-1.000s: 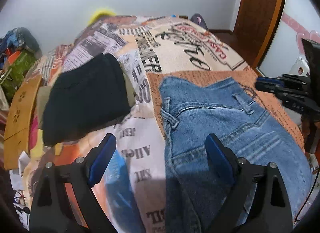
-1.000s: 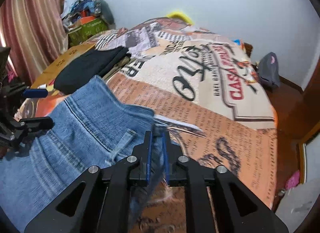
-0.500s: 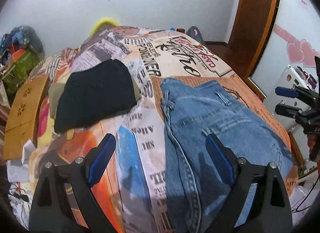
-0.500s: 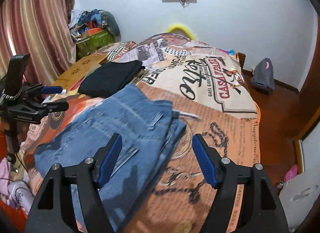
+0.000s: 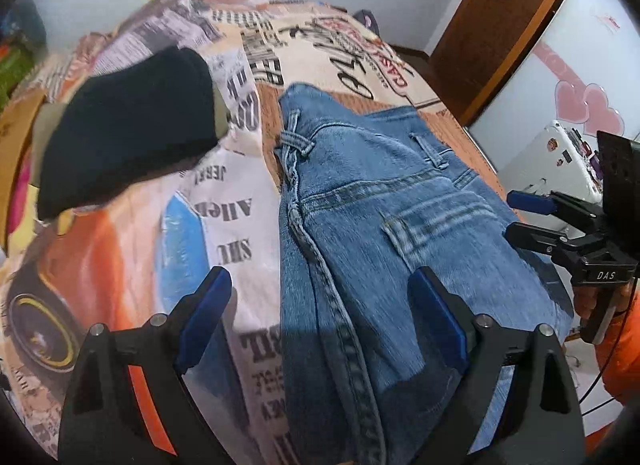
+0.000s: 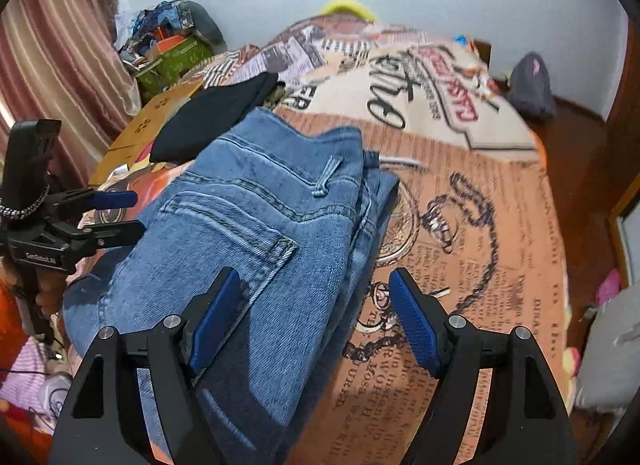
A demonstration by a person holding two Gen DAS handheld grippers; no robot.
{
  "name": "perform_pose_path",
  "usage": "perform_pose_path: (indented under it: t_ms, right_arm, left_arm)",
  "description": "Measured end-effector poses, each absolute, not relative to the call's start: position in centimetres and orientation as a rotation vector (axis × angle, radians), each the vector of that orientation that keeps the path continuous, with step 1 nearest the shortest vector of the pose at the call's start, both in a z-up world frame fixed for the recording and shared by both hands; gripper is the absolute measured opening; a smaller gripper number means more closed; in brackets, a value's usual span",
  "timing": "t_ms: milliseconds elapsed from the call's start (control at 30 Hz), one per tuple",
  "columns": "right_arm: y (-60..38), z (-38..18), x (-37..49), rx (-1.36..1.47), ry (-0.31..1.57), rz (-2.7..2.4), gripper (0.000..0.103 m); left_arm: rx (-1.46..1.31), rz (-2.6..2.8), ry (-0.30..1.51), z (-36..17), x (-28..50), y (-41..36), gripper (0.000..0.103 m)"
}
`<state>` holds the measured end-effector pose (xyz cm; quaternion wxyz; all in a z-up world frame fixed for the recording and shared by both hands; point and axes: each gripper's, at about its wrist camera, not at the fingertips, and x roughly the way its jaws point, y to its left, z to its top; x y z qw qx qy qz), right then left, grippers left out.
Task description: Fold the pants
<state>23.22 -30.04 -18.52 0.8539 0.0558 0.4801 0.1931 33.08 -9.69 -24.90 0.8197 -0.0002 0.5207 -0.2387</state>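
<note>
Blue jeans [image 5: 384, 217] lie folded in half lengthwise on the printed bedspread [image 5: 224, 225], waistband at the far end, back pocket up. They also show in the right wrist view [image 6: 256, 225]. My left gripper [image 5: 324, 313] is open and empty, low over the jeans' left seam. My right gripper [image 6: 314, 305] is open and empty, low over the jeans' right edge. Each gripper shows in the other's view, the right one [image 5: 532, 217] at the jeans' right side, the left one [image 6: 116, 213] at their left side.
A folded black garment [image 5: 128, 137] lies on the bed left of the jeans, also in the right wrist view [image 6: 216, 113]. Cardboard [image 6: 152, 121] and a cluttered pile [image 6: 172, 45] lie beyond it by the curtain. A wooden door [image 5: 504, 25] and floor lie to the right.
My right gripper let go of the jeans' edge and opened, then both grippers drew back and came down close over the jeans again.
</note>
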Motion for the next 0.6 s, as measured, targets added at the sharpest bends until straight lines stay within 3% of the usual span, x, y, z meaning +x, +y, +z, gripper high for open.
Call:
perform_pose_path:
  t_ms: [233,600]
  right_arm:
    - [-30.5,-21.1,25.7,0.266,1.111,0.487,0.074]
    - [-30.6,-24.2,28.7,0.403,1.189,0.573,0.091]
  left_arm:
    - [-0.127,-0.597,1.239,-27.2,36.3,-9.4,0.098]
    - [-0.071,-0.693,1.265,-27.7,38.2,-12.7,0.101]
